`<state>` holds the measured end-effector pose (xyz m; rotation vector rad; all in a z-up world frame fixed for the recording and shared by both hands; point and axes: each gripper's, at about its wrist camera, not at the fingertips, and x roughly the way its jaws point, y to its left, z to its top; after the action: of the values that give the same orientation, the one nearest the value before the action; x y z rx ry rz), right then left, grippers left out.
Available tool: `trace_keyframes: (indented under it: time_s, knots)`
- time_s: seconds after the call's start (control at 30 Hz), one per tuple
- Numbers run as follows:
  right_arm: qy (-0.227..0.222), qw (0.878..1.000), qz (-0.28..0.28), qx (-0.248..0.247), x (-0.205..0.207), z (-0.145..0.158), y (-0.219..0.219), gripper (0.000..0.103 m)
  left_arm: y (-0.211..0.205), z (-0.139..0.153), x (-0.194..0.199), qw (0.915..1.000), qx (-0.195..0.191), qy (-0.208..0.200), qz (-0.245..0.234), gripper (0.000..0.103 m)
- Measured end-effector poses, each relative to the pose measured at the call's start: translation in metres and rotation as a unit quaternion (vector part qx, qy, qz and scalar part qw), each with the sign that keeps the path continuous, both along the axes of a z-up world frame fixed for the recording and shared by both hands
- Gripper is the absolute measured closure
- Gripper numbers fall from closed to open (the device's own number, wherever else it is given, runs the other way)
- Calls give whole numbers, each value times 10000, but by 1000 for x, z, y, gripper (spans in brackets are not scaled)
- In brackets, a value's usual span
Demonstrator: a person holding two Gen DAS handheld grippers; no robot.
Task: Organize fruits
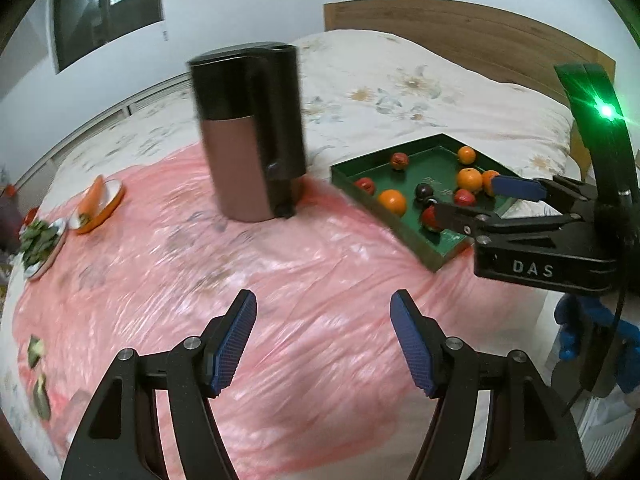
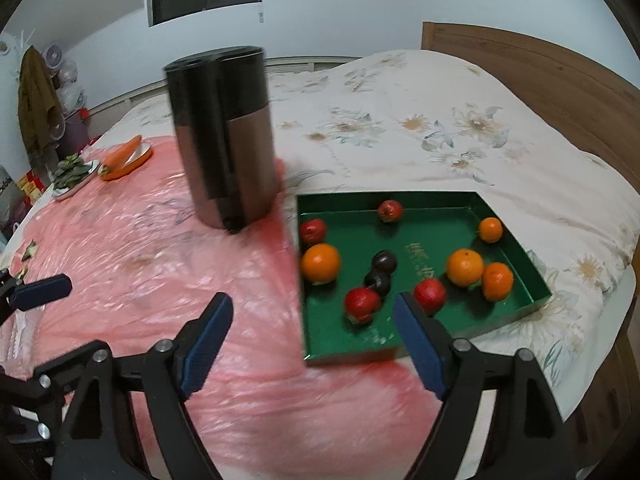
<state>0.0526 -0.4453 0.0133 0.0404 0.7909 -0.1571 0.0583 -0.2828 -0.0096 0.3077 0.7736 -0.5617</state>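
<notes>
A green tray lies on the bed at the right edge of a pink plastic sheet. It holds several oranges, several red fruits and two dark plums. My right gripper is open and empty, hovering over the tray's near left corner. In the left wrist view it reaches over the tray from the right. My left gripper is open and empty above the pink sheet, left of the tray.
A tall black and copper canister stands on the sheet just left of the tray. At the far left are an orange dish with a carrot and a plate of greens. A wooden headboard stands at the right.
</notes>
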Motion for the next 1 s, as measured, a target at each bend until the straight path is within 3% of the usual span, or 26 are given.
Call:
trace_keyframes:
  time_s: [0.17,0.3,0.47,1.0]
  knots:
    - [3,10000,41,83,-14,0,23,0,34,4,-11,9994,-64,-50,333,38]
    - [-2,9999,111,116,-21,0,44,0,61,9,-17,9977,-166,-106,647,30]
    - [-84,9995,279,138,-26,4,73,0,90,12,-24,9950,-192,-200,957,27]
    - [-333,9973,639,-134,-35,21,140,0,169,16,-41,9840,-364,-327,1713,27]
